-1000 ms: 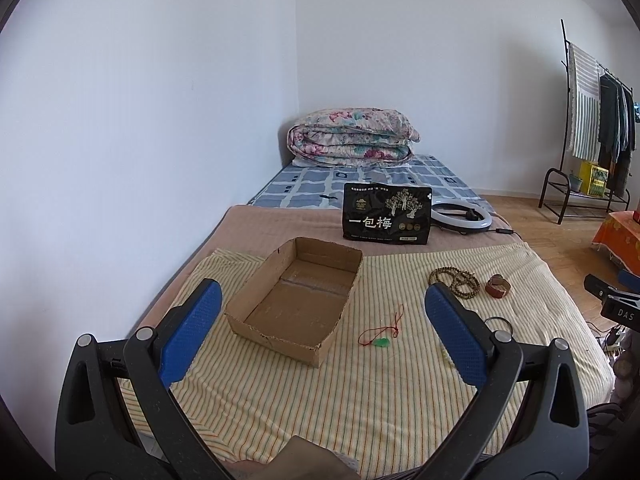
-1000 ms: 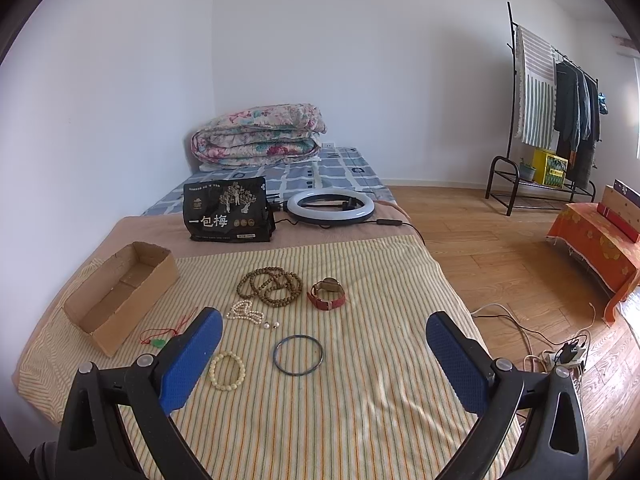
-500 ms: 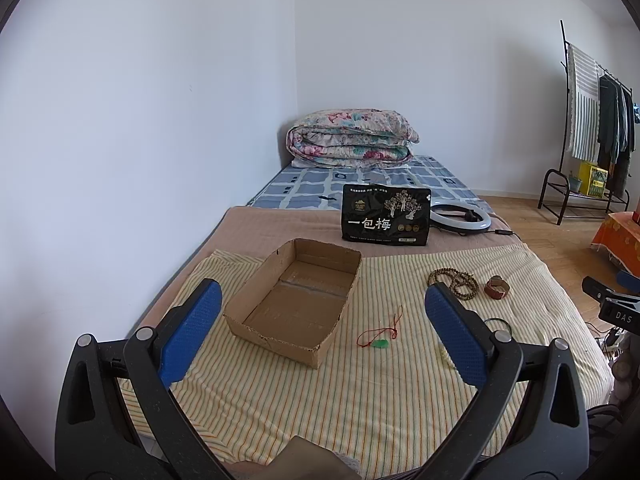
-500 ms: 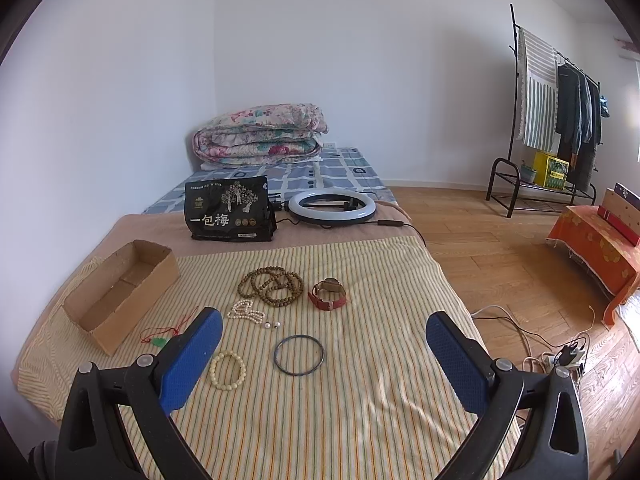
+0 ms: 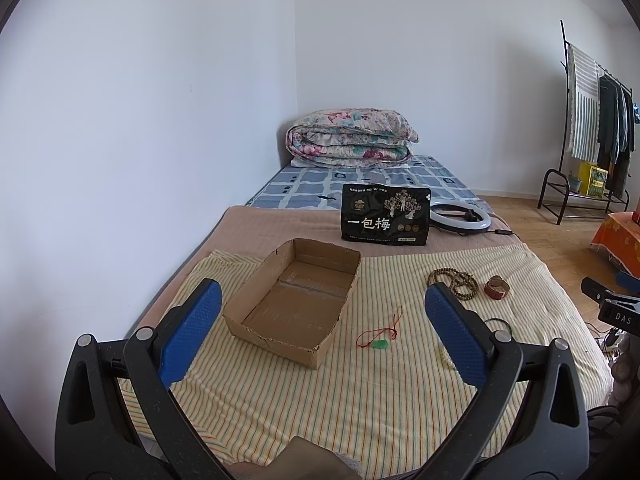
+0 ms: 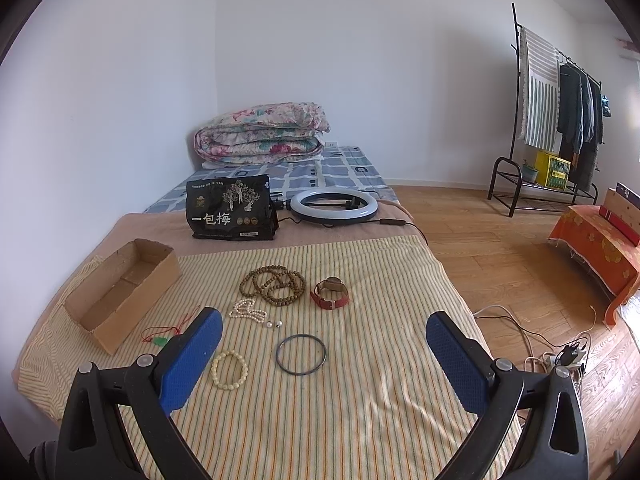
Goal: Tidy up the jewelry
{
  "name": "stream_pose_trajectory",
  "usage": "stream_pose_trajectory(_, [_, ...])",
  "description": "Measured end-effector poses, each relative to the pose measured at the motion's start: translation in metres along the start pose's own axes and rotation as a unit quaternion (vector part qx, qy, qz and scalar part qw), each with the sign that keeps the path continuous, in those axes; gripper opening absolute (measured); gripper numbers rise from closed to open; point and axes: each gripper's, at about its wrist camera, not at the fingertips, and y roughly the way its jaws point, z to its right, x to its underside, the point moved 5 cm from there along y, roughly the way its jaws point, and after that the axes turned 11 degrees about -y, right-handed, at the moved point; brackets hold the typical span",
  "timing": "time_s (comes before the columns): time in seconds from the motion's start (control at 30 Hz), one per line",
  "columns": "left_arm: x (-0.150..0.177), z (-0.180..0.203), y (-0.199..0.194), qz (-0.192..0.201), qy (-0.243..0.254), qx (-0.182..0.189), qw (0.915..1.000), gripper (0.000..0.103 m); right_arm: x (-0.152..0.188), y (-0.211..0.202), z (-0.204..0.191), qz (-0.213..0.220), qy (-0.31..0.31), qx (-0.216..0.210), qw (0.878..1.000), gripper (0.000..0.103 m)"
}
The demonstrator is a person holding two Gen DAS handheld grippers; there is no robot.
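Jewelry lies spread on a striped cloth (image 6: 360,400) over the bed. In the right wrist view I see a brown bead necklace (image 6: 273,289), a red-strapped watch (image 6: 330,293), a pearl string (image 6: 247,313), a cream bead bracelet (image 6: 229,369), a dark bangle (image 6: 301,354) and a red cord with a green pendant (image 6: 160,337). An empty cardboard box (image 5: 294,302) sits left of them. My left gripper (image 5: 324,334) is open, held above the cloth near the box and the pendant cord (image 5: 379,339). My right gripper (image 6: 324,364) is open above the bangle and bracelet, holding nothing.
A black snack bag (image 6: 232,208) and a ring light (image 6: 333,206) stand behind the cloth, a folded quilt (image 6: 262,134) at the far wall. A clothes rack (image 6: 556,120), an orange-covered bench (image 6: 600,248) and floor cables (image 6: 560,354) are to the right.
Both views have shifted only slightly; the grippers hover almost still and stay open. No jewelry has moved.
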Motion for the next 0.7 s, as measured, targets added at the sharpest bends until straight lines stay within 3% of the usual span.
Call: stream_pose_trajectory(0.7, [0.0007, 0.0010, -0.0010, -0.002, 0.000, 0.000, 1.0000, 0.103, 0.0025, 0.0064, -0.0017, -0.002, 0.002, -0.009, 1.000, 0.103])
